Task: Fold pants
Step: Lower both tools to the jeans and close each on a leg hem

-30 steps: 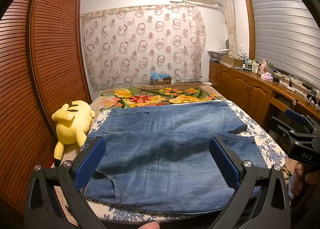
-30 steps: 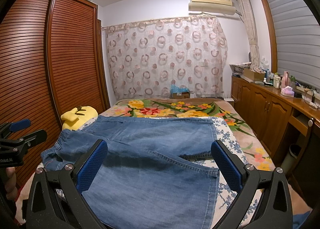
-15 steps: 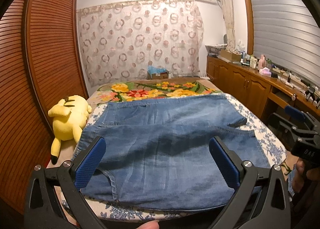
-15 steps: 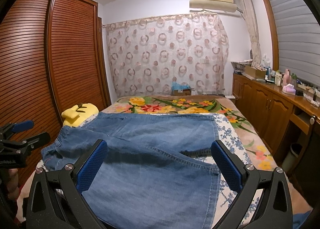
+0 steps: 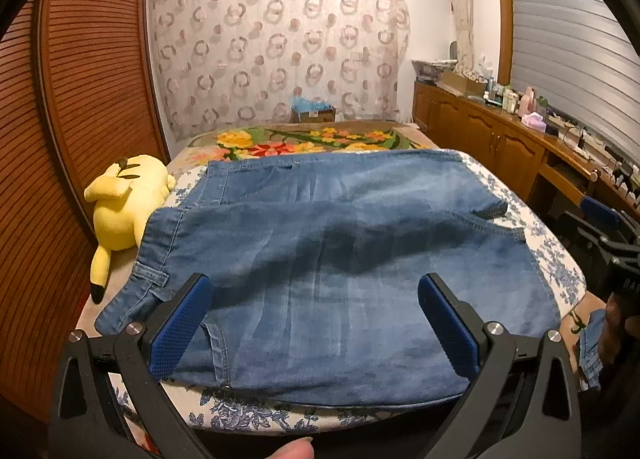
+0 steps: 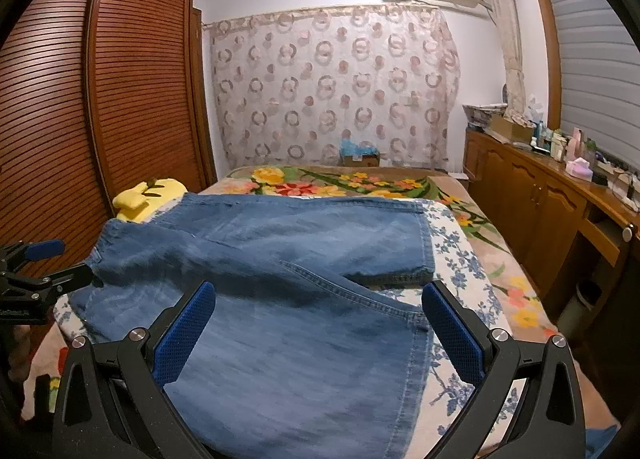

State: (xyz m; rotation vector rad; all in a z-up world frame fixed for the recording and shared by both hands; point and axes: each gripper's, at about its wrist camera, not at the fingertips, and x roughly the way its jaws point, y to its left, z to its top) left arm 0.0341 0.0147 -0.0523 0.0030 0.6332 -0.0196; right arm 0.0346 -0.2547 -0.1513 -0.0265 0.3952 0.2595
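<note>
Bed (image 5: 240, 415) bears denim pants (image 5: 340, 259); left gripper (image 5: 314, 323), right gripper (image 6: 318, 329) hover level, jaws apart.

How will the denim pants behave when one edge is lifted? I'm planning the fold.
The denim pants are probably floppy: they drape over the bed with soft wrinkles. They likely sag between grips, being wide. Thick seams suggest some weight.
</note>
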